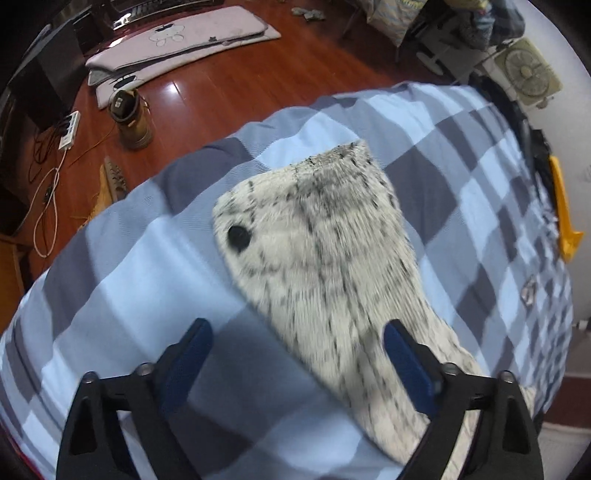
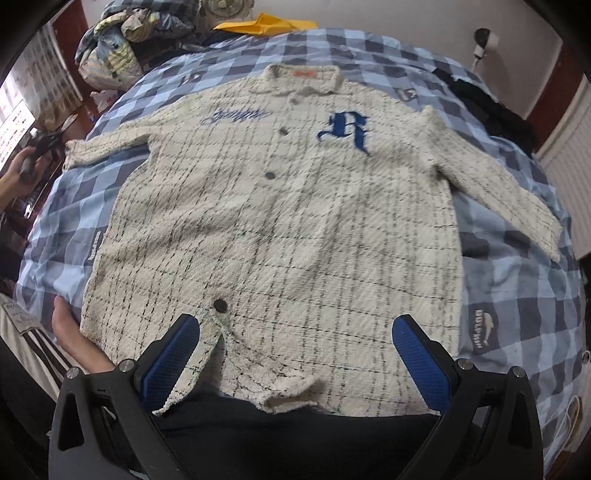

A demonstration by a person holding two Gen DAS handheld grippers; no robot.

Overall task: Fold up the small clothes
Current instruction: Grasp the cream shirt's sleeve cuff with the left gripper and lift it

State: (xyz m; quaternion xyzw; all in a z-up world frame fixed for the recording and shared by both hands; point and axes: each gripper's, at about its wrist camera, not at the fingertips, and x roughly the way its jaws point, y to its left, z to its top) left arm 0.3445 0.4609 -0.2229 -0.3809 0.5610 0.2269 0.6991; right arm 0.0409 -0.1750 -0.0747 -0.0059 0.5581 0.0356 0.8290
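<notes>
A white tweed jacket (image 2: pixel 280 206) with thin black checks and a blue letter R (image 2: pixel 347 129) lies spread, front up, on a blue-checked bedspread (image 2: pixel 517 295). My right gripper (image 2: pixel 295 343) is open above the jacket's lower hem, a blue pad on each side of the front opening. In the left wrist view one sleeve (image 1: pixel 325 251) lies flat with a black button (image 1: pixel 238 236) near its cuff. My left gripper (image 1: pixel 299 347) is open over that sleeve; the right finger (image 1: pixel 406 354) is above the cloth, the left finger above the bedspread (image 1: pixel 129 277).
A wooden floor (image 1: pixel 221 85) lies beyond the bed with a tan boot (image 1: pixel 131 122), a power strip (image 1: pixel 70 129) and flat mats (image 1: pixel 177 40). A clothes pile (image 2: pixel 122 33), a dark garment (image 2: pixel 491 110) and a yellow item (image 2: pixel 266 22) sit at the bed's far side. A hand (image 2: pixel 70 332) rests by the hem.
</notes>
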